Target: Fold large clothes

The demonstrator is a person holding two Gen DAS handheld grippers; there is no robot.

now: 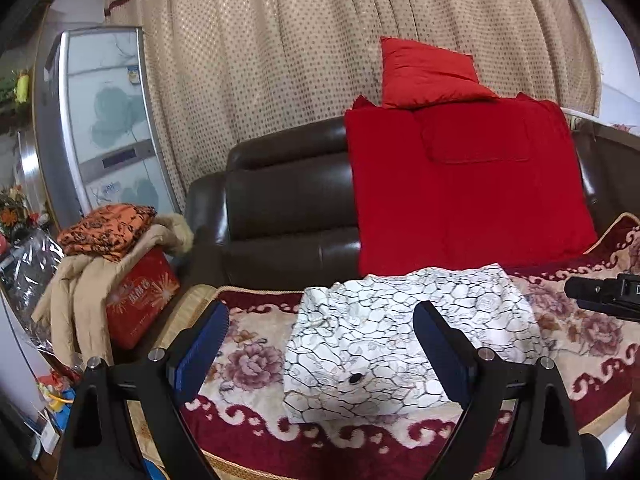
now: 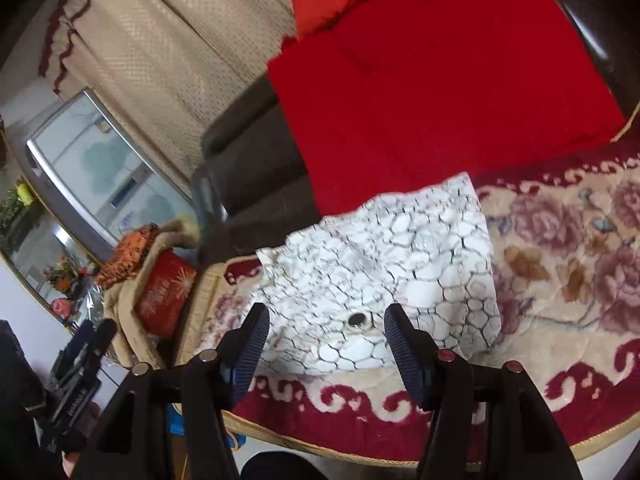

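**folded garment on the sofa cover**

your white crackle-print garment (image 1: pixel 404 344) lies folded on the floral sofa cover (image 1: pixel 256 364), just in front of the red blanket (image 1: pixel 460 196). your left gripper (image 1: pixel 320 356) and right gripper (image 2: pixel 326 348) both hover above it, fingers spread apart, gripping nothing.

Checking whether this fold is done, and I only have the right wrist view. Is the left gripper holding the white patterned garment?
Observer: No. The left gripper is open with nothing pinched between its pads. The garment lies on the floral blanket below it.
Reviewer: Is my right gripper over the garment?
Observer: In the left wrist view, the right gripper shows as a black body off to the garment's right, above the floral blanket and not touching the garment.
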